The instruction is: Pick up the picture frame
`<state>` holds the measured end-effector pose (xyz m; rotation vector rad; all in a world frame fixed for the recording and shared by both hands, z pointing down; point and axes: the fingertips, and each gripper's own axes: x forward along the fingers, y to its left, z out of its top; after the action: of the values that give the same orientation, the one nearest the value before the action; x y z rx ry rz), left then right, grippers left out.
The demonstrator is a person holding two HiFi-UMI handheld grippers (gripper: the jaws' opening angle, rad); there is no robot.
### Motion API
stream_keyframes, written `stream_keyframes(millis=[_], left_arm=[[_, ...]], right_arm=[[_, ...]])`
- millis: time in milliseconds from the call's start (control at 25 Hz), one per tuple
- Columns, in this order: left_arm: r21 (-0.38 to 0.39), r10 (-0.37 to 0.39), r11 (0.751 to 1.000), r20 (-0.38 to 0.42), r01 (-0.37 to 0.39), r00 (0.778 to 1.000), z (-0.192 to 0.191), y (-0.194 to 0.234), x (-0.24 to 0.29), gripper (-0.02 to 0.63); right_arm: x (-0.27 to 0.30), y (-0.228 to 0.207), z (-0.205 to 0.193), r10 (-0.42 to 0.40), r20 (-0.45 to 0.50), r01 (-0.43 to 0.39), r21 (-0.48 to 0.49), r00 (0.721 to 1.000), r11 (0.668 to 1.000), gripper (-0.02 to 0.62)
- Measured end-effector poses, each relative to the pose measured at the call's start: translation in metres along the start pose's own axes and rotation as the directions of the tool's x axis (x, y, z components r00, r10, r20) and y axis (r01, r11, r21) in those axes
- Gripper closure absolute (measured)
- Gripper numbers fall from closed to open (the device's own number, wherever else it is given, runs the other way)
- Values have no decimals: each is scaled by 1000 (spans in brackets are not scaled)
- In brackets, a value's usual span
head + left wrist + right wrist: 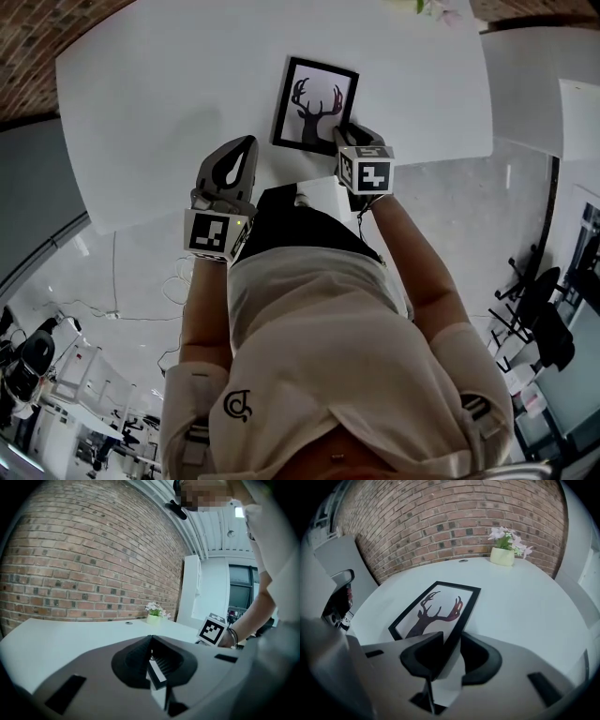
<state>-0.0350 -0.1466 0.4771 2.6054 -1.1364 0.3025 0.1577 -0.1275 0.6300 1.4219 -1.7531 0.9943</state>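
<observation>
Right gripper view shows the right gripper point(451, 644) with jaws closed on the near corner of the frame point(436, 606), which lies on the table point(525, 606). The left gripper point(151, 639) is closed and empty, left of the frame.

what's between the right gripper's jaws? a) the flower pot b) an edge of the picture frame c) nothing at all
b: in the right gripper view the black edge of the picture frame runs down between the jaws of the right gripper.
</observation>
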Motion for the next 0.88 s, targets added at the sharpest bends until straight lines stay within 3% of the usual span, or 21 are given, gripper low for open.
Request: stream_keyframes(millis=[320,720,880], left_arm=[[-33,68,997,-21,-68,997,-27,-18,-38,592],[-9,91,996,-65,-92,994,-43,-42,-45,592],[-22,94,995,-101,-97,990,-68,-53,-67,592]], right_arm=[[-13,20,-25,54,-4,-54,-89,999,995,471],[-27,25,-35,91,-17,-93,-178,996,980,471],[-33,36,-57,104,-24,-107,-205,994,973,472]])
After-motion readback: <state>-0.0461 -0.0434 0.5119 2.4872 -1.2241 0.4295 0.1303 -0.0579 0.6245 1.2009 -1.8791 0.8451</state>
